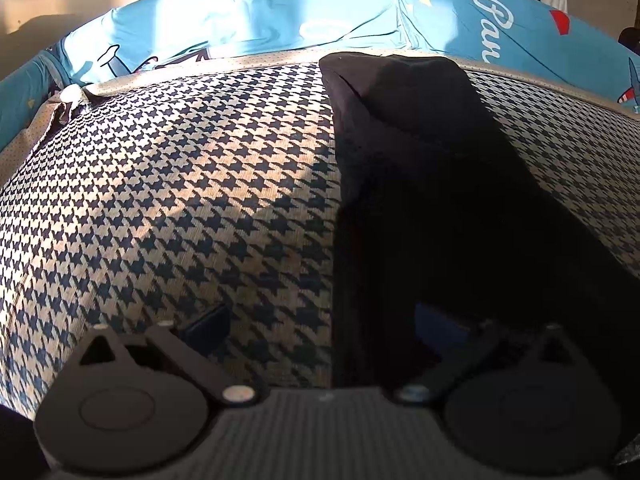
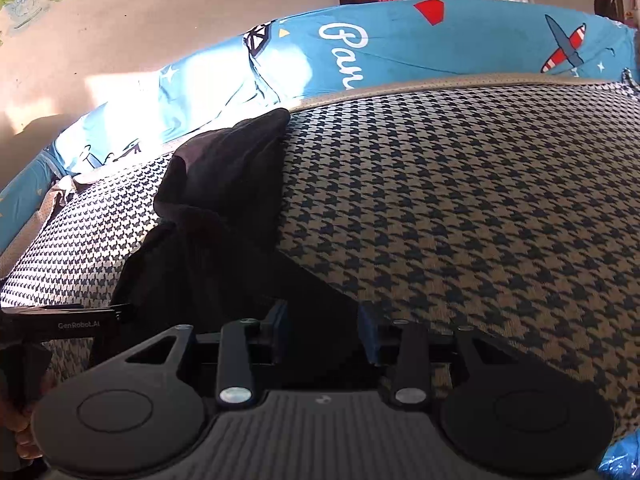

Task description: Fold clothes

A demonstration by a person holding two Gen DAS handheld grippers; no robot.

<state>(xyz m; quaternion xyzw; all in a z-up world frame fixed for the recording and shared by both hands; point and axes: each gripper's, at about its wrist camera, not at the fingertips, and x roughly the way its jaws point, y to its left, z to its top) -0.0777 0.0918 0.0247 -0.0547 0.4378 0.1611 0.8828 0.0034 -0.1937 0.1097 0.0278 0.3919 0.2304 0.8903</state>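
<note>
The left gripper [image 1: 320, 320] is spread wide over a houndstooth cover [image 1: 180, 200]. Its left finger [image 1: 208, 326] lies on the bare pattern, while the right one is sunk in the shadow of a black garment [image 1: 420, 160], so it seems to touch the cloth, though the dark hides the contact. Nothing is pinched between the fingers.

The right gripper [image 2: 322, 330] stands partly open, its blue-padded fingers [image 2: 368, 334] on either side of the garment's [image 2: 224, 208] near edge, with a gap to each pad; it does not squeeze the fabric. The garment runs as a long dark strip from this gripper up to the far edge of the cover [image 2: 460, 200].

Beyond the cover lies a blue sheet [image 2: 400, 52] printed with a red-striped plane and white script reading "Pan", the rest cut off. At the left of the right wrist view, a black bar [image 2: 76, 322] reads "GenRobot.AI".
</note>
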